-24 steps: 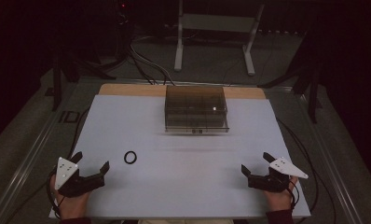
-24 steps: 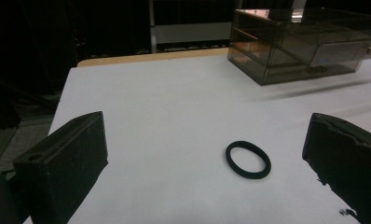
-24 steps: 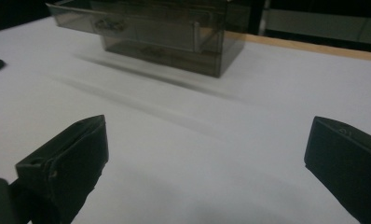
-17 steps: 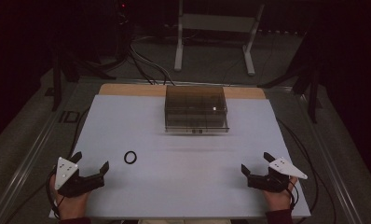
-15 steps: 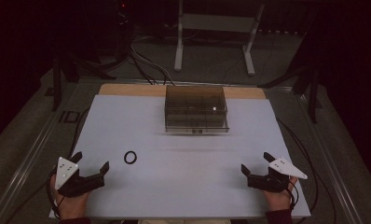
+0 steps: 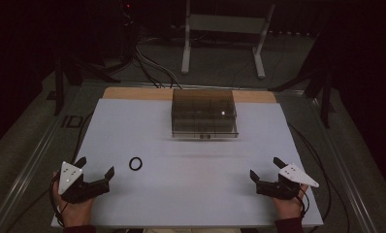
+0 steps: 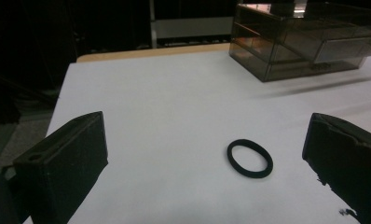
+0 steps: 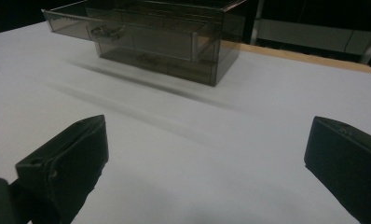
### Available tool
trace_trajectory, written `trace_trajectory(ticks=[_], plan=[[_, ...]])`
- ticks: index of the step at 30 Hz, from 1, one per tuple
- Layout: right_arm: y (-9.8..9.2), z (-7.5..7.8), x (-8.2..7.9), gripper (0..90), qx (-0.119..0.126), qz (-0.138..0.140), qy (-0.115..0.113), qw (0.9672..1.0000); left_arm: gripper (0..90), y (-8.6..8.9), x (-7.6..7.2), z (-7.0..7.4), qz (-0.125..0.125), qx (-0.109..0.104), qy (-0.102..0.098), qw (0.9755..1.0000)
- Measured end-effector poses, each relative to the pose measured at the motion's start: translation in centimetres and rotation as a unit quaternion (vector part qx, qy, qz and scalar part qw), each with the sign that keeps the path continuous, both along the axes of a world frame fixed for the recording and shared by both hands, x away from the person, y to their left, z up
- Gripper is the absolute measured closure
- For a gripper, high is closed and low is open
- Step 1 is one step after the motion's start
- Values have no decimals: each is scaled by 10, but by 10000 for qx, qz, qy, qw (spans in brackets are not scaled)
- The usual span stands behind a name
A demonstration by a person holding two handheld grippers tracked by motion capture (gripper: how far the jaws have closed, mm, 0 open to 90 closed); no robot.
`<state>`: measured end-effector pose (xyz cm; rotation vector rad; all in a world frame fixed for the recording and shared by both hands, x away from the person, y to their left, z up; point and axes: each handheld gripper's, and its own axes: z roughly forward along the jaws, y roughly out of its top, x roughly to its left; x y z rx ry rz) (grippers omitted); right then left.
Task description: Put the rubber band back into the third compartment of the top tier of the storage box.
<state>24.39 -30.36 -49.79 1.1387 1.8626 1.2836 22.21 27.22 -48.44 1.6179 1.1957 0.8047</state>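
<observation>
Ring (image 6: 136, 163) lies flat on the sheet at one o'clock from my left gripper (image 6: 94, 171), whose jaws gape wide and empty, so I'd straddle its rim squarely before closing.

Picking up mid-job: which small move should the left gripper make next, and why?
Probably ease the left gripper forward toward the black ring. Its jaws stand wide open and empty, and the ring lies flat on the white table just ahead, nearer the right jaw, untouched.
</observation>
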Motion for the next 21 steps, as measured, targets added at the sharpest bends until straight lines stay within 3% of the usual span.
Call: trace_trajectory(ticks=[9, 21], plan=[[0, -2, 0, 1, -89, 88, -146, 9998, 8, -5, 4, 6, 73, 133, 41, 9999], [0, -2, 1, 2, -116, 174, -259, 9994, 8, -9, 19, 20, -130, 159, -69, 9998]])
